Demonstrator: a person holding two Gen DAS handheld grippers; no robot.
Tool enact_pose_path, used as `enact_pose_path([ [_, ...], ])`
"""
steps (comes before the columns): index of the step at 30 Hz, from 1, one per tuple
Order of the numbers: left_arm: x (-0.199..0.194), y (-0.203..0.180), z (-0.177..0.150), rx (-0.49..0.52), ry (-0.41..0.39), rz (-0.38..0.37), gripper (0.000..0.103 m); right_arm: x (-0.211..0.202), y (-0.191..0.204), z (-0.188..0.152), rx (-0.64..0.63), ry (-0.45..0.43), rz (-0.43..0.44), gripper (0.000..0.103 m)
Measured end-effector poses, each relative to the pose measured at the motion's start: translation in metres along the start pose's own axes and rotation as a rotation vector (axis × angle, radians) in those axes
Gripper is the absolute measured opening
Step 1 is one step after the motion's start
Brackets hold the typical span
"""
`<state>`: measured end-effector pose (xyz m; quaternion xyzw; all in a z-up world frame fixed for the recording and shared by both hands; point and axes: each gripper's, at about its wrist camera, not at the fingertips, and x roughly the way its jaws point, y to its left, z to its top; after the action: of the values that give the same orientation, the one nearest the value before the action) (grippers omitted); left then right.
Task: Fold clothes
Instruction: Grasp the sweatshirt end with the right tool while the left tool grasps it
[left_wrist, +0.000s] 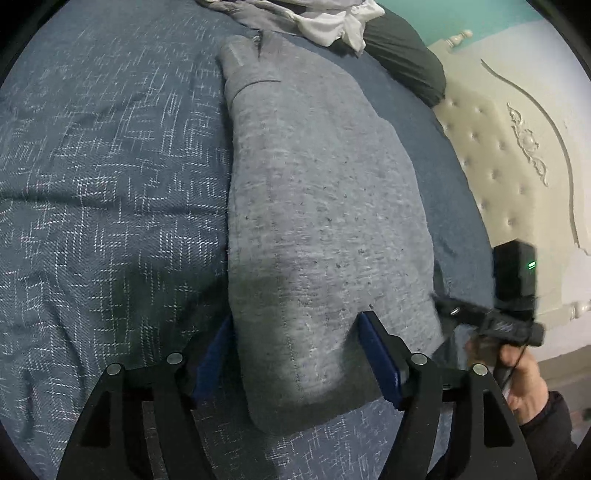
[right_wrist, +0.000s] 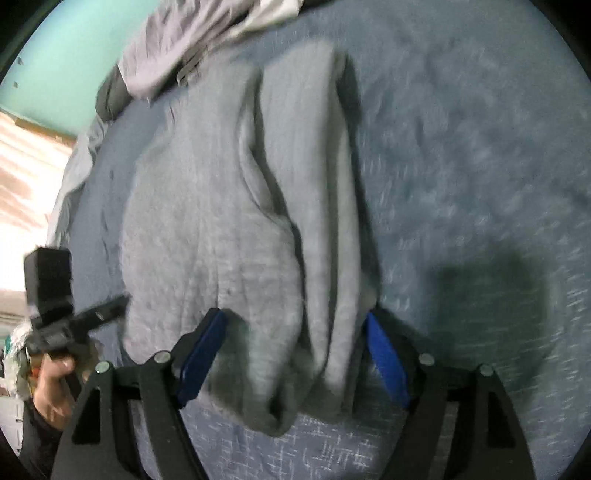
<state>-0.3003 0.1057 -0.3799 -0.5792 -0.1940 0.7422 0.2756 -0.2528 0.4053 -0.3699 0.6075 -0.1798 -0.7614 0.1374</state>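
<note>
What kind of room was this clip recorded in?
Most likely a bedroom: a grey garment lies on a bed's blue patterned cover, beside a cream tufted headboard, with more clothes piled at the far end.

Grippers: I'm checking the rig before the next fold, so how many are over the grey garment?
2. The left gripper straddles the near end of the grey garment, jaws open. The right gripper straddles its bunched folds, jaws open, and also shows at the left wrist view's right edge.

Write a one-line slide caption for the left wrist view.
Open left gripper straddling the near end of a folded grey garment lying on a blue patterned bedspread.
</note>
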Motion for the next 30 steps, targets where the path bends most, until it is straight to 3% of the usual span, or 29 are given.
enact_pose_path([
  [4,-0.008,0.001,-0.002,-0.003,-0.009,-0.017,0.073,0.0,-0.009,-0.002,0.014,-0.016,0.038,0.078],
  [10,-0.017,0.006,-0.008,-0.066,-0.051,-0.057,0.073,0.0,-0.007,-0.003,-0.007,-0.014,0.03,0.078],
  [18,0.0,0.005,-0.013,-0.043,-0.024,-0.001,0.074,0.0,-0.005,-0.003,0.016,-0.031,0.011,0.078],
  [24,0.004,0.006,-0.019,-0.027,-0.057,0.017,0.074,0.01,0.008,0.001,-0.022,-0.039,-0.032,0.078],
  [27,0.004,0.004,-0.02,-0.014,-0.062,0.026,0.073,0.012,0.014,-0.001,-0.055,-0.055,-0.04,0.061],
  [30,0.004,0.001,-0.019,-0.007,-0.052,0.024,0.067,0.01,0.017,-0.001,-0.072,-0.063,-0.019,0.038],
])
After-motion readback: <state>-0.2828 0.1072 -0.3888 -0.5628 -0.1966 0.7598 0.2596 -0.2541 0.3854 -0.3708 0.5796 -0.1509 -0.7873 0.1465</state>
